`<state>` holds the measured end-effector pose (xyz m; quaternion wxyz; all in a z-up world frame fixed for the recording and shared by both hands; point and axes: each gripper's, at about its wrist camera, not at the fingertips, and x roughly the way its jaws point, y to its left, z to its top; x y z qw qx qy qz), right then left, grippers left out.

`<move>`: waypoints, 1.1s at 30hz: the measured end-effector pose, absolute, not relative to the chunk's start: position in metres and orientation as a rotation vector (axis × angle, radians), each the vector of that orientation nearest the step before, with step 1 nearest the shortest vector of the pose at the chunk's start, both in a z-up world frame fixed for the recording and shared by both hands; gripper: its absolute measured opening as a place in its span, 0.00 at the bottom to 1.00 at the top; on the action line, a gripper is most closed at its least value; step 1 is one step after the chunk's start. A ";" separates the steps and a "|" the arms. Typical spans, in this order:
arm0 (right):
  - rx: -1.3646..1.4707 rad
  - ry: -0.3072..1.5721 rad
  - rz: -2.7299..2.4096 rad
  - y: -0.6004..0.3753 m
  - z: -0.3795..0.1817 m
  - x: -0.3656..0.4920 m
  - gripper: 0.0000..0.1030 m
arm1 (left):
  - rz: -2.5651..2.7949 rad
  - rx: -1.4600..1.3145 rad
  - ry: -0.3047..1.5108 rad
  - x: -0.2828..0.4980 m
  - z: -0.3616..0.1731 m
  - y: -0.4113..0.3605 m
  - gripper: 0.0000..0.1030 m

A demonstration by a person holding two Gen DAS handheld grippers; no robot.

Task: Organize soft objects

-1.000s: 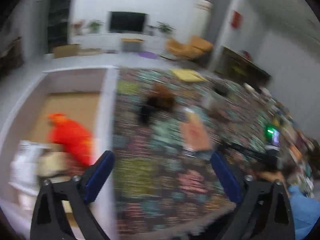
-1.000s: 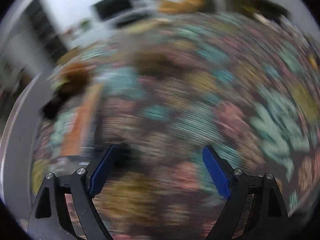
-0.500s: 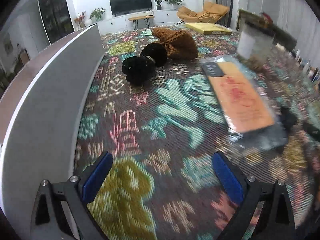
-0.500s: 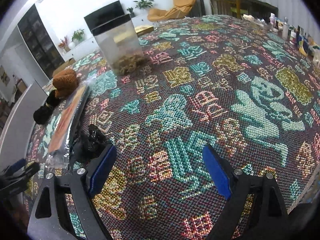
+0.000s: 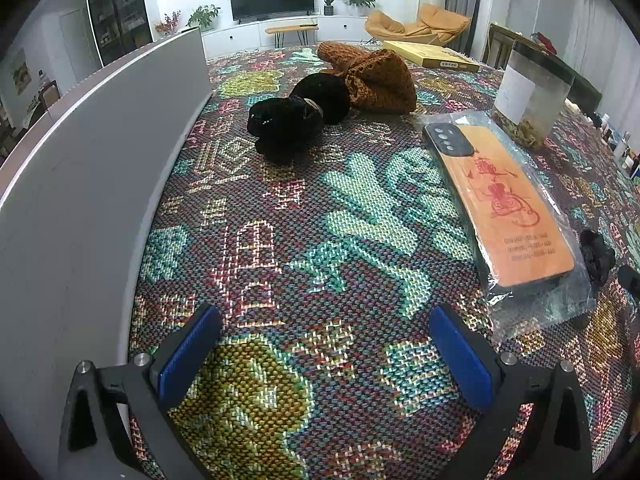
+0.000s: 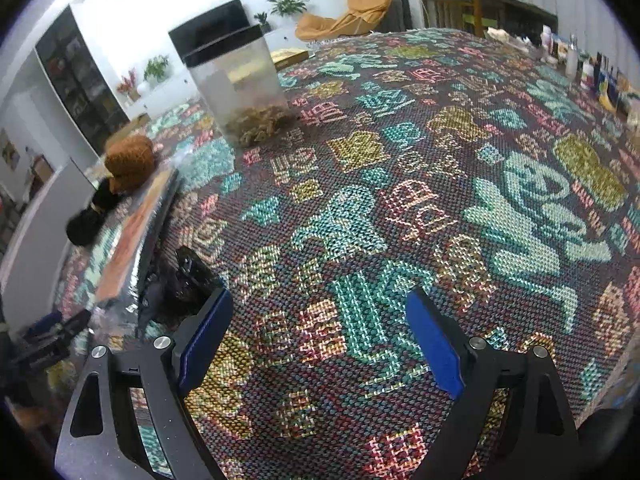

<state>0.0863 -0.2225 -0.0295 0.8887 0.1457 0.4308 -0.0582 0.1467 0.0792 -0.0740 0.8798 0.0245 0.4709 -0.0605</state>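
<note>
Both empty, spread wide: left gripper (image 5: pixel 324 356), right gripper (image 6: pixel 320 336); black knit (image 5: pixel 286 128) upper centre, touching brown knit (image 5: pixel 372 76); risk dragging both; bagged case (image 5: pixel 504 208) snagging.

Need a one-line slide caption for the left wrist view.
Open left gripper low over patterned tablecloth, facing black and brown knit items; bagged phone case at right.
</note>
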 end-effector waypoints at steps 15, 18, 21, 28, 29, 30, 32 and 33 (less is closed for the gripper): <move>0.017 0.935 0.150 -0.153 -0.032 0.103 0.87 | -0.126 0.051 0.980 0.146 -0.074 0.078 1.00; -0.037 0.920 0.023 -0.155 -0.033 0.119 0.86 | -0.126 0.051 0.980 0.146 -0.074 0.078 1.00; 0.135 0.851 -0.259 -0.211 -0.024 0.128 0.86 | -0.126 0.051 0.980 0.145 -0.074 0.078 1.00; 0.317 0.770 -0.182 -0.245 -0.016 0.099 0.87 | -0.126 0.051 0.979 0.145 -0.074 0.078 1.00; 0.308 0.753 -0.136 -0.239 -0.013 0.096 0.87 | -0.126 0.051 0.979 0.145 -0.074 0.078 1.00; 0.298 0.748 -0.096 -0.233 -0.013 0.097 0.87 | -0.126 0.051 0.979 0.145 -0.074 0.078 1.00; 0.252 0.757 0.016 -0.213 -0.011 0.104 0.87 | -0.125 0.051 0.979 0.145 -0.074 0.078 1.00; 0.207 0.776 0.069 -0.200 -0.013 0.108 0.87 | -0.125 0.051 0.979 0.145 -0.074 0.078 1.00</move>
